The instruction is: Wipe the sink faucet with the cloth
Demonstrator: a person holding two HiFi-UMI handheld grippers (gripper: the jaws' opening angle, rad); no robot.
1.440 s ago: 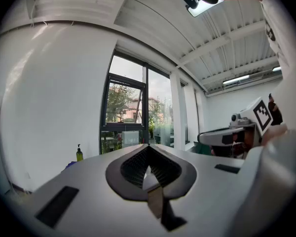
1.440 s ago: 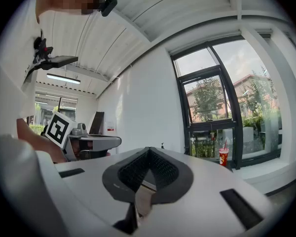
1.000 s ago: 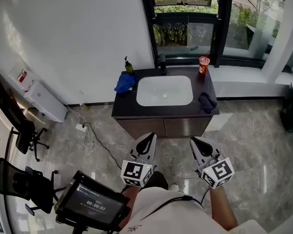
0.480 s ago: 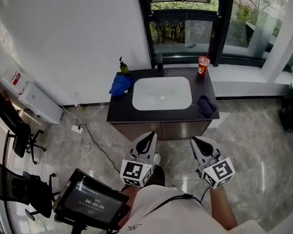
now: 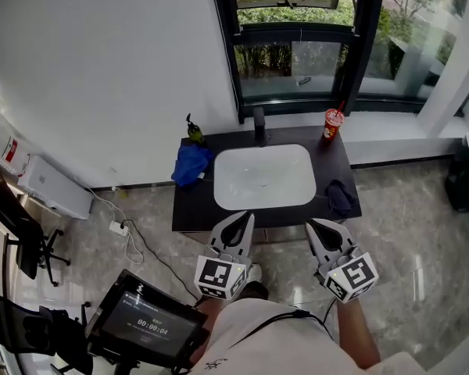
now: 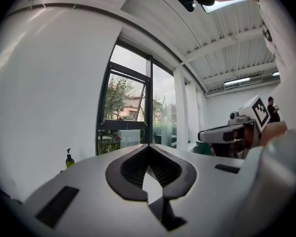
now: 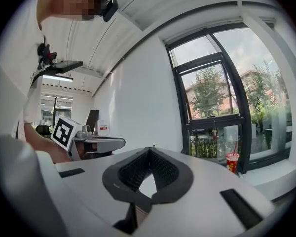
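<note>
We had closed on the vanity (image 5: 189, 209), which sat nearer in the head view than a moment before, so reaching could begin. The left gripper (image 5: 242, 216) and right gripper (image 5: 313, 224) were pinched closed, holding nothing. The blue cloth (image 5: 192, 165) lay left of the sink (image 5: 263, 176), a dark cloth (image 5: 341, 198) right, and the faucet (image 5: 259, 123) stood behind.

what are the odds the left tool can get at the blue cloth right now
Probably yes: the blue cloth lies uncovered on the counter left of the sink, with nothing between it and the left tool. That tool is shut, so it must open first.
</note>
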